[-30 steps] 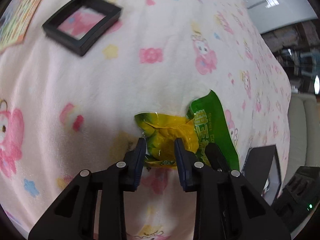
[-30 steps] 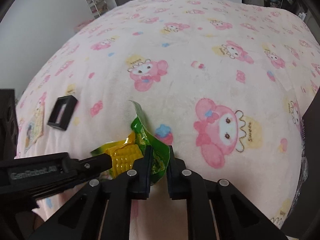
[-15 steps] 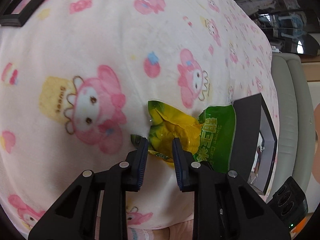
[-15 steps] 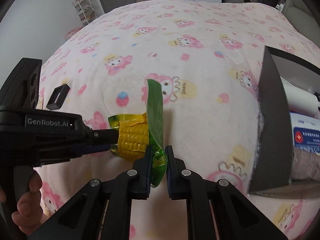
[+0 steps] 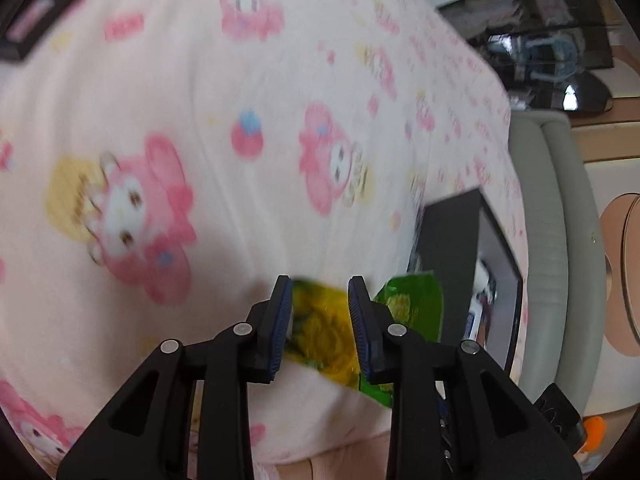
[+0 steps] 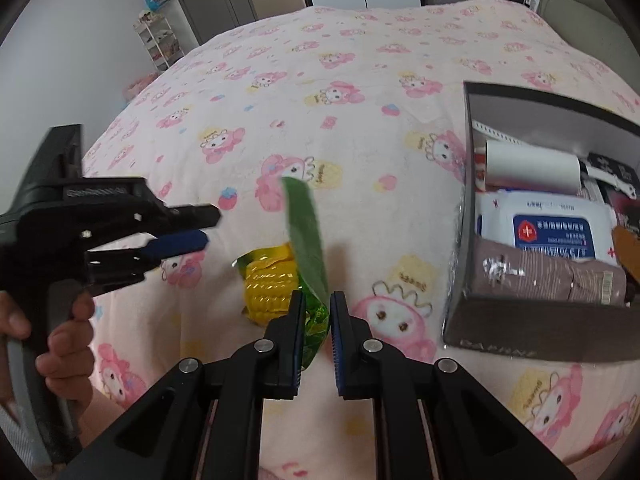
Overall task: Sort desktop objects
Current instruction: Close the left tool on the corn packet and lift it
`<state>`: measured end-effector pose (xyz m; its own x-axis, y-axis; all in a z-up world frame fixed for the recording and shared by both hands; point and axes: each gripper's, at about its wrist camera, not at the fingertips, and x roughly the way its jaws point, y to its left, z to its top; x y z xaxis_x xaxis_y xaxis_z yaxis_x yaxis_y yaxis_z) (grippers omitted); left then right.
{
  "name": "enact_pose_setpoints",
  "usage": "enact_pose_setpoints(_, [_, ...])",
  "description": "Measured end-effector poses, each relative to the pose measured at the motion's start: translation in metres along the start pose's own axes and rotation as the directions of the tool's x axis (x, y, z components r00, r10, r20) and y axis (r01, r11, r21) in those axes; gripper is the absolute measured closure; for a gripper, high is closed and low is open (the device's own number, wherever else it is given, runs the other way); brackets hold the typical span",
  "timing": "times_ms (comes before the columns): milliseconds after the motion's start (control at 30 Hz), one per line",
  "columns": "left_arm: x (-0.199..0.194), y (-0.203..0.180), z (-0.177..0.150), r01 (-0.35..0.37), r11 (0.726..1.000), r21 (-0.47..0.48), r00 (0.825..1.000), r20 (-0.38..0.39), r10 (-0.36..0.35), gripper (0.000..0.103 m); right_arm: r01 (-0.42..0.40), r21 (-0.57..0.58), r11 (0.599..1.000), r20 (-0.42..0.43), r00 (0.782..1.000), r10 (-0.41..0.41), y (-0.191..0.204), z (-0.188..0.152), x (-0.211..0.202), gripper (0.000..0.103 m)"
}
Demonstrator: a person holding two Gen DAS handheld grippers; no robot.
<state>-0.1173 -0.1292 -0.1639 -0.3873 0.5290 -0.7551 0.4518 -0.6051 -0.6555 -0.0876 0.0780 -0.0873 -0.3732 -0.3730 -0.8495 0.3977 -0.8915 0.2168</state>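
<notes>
Two claws are in play, and only my right claw has anything: its jaws are pinched on the crinkled green edge of the corn snack packet, which hangs just above the pink blanket, a little left of the black box. My left claw stands with its jaws apart, clear of the packet on its left side; in the left wrist view the packet blurs between the spread fingers without touching either, as far as I can tell. I judge the packet light and limp, with slick film that creases and slides. The flat sealed edge is the place to hold, not the bulging yellow middle. The box already holds a wipes pack and a white roll.
</notes>
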Motion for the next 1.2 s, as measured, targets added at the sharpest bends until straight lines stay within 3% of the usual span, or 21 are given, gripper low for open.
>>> enact_pose_setpoints(100, [0.001, 0.001, -0.007, -0.016, 1.0, 0.022, 1.0, -0.027, 0.016, 0.075, -0.001, -0.01, 1.0, -0.003, 1.0, 0.001, -0.002, -0.004, -0.005, 0.093])
enact_pose_setpoints(167, [0.003, -0.001, -0.011, -0.004, 1.0, 0.024, 1.0, -0.031, 0.005, 0.067, 0.005, -0.012, 1.0, 0.005, 1.0, -0.005, -0.003, -0.005, -0.009, 0.093])
enact_pose_setpoints(333, [0.007, 0.0, -0.015, -0.019, 1.0, 0.011, 0.999, -0.047, 0.02, 0.066, 0.022, -0.042, 0.999, 0.06, 0.998, -0.019, -0.003, 0.003, -0.016, 0.092])
enact_pose_setpoints(400, [0.004, 0.001, -0.013, -0.011, 1.0, 0.003, 0.999, -0.033, 0.011, 0.061, 0.031, -0.074, 0.997, 0.064, 0.998, -0.027, 0.001, 0.007, -0.012, 0.09])
enact_pose_setpoints(467, [0.0, 0.0, -0.012, 0.011, 1.0, 0.009, 1.0, -0.011, -0.011, 0.049, 0.065, -0.101, 0.993, 0.048, 0.997, -0.06, 0.007, 0.011, -0.003, 0.088])
enact_pose_setpoints(600, [0.009, -0.002, -0.012, -0.007, 0.999, 0.033, 0.999, -0.038, 0.009, 0.049, 0.1, -0.142, 0.985, 0.048, 0.994, -0.094, 0.014, 0.015, 0.009, 0.088])
enact_pose_setpoints(767, [0.022, -0.004, -0.013, -0.034, 0.997, 0.066, 0.996, -0.076, 0.039, 0.047, 0.154, -0.097, 0.983, -0.007, 0.988, -0.156, -0.002, 0.013, 0.025, 0.088])
enact_pose_setpoints(900, [0.026, -0.006, -0.015, -0.044, 0.995, 0.085, 0.994, -0.096, 0.052, 0.047, 0.112, -0.026, 0.993, -0.052, 0.992, -0.113, -0.02, 0.001, 0.03, 0.088])
enact_pose_setpoints(1067, [0.029, -0.011, -0.021, -0.026, 0.993, 0.118, 0.99, -0.132, 0.042, 0.048, -0.032, 0.061, 0.998, -0.121, 0.992, 0.039, -0.033, -0.021, 0.032, 0.088])
enact_pose_setpoints(1200, [0.033, -0.018, -0.025, -0.037, 0.987, 0.157, 0.987, -0.146, 0.06, 0.048, -0.078, 0.061, 0.995, -0.106, 0.991, 0.085, -0.032, -0.028, 0.02, 0.088])
